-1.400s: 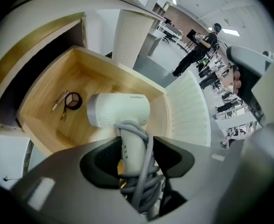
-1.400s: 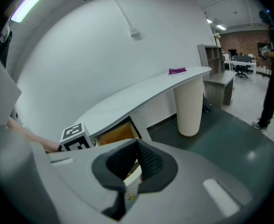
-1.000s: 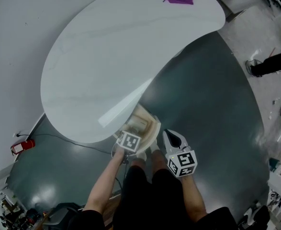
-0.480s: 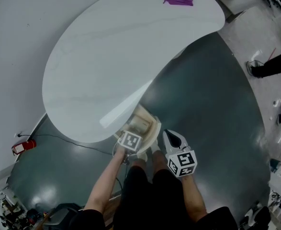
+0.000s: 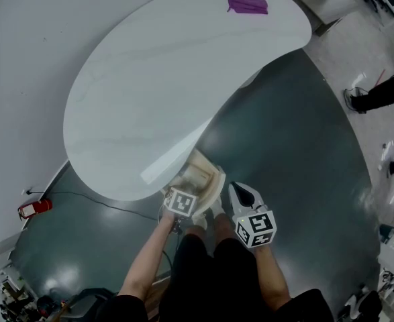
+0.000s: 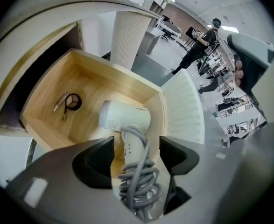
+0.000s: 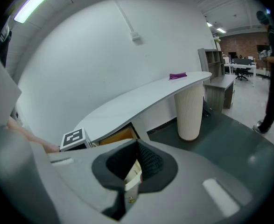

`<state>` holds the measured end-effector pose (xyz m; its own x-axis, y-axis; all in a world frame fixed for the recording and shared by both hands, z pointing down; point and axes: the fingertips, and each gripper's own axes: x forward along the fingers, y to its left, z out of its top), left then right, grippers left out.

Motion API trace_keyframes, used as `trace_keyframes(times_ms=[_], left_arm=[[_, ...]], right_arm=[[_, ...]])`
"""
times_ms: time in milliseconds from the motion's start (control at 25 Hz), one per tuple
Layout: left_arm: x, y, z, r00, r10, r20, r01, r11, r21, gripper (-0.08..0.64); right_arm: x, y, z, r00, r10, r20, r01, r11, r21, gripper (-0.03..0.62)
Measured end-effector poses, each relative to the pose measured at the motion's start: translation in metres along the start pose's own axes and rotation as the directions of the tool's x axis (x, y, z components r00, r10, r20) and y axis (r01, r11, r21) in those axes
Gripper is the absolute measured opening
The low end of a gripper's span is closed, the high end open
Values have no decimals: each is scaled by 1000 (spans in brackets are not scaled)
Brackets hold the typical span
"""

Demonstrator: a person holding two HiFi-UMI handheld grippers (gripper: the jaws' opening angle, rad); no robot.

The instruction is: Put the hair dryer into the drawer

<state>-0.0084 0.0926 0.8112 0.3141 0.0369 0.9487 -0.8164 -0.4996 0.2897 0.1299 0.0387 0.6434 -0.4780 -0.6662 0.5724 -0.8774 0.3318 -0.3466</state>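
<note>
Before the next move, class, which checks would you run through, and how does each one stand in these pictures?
1. Hair dryer lies inside the drawer: ok.
2. Left gripper is free of the dryer: ok. Its fingers are opening, and the pads stand off the handle between them.
3. Cord is wholly inside the drawer: cannot tell. It is coiled round the handle, and the gripper hides its lower end.
4. Black ring is clear of the dryer: ok, they lie apart.
5. Right gripper is empty: ok, fingers together on nothing.
6. Drawer is closed: not ok, it stands open.
</note>
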Motion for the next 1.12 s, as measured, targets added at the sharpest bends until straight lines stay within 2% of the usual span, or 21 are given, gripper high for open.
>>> trace_keyframes(times_ms=[200,320,600,840,960,1120], left_arm=[[-22,-4,5,999,5,42,-5,1000,1,314],[-39,-11,9,998,5,69,-7,1000,26,305],[-97,-30,31,974,11,226,-22,999,46,236],[-164,-40,50,925,49,377,-66,997,34,174],[-194,-39,58,881,81,466,-100,995,17,149],[-234,-36,65,812,139,567,-147,989,-32,103]], right_arm=[[-2,4,7,1000,4,7,-4,1000,-11,2],[-5,8,12,1000,5,15,-4,1000,-20,2],[-16,22,37,999,10,53,-7,999,-49,2],[-28,38,62,996,21,91,-14,997,-78,2],[-33,48,75,993,37,111,-27,995,-92,2],[-45,64,99,987,57,149,-41,993,-112,2]])
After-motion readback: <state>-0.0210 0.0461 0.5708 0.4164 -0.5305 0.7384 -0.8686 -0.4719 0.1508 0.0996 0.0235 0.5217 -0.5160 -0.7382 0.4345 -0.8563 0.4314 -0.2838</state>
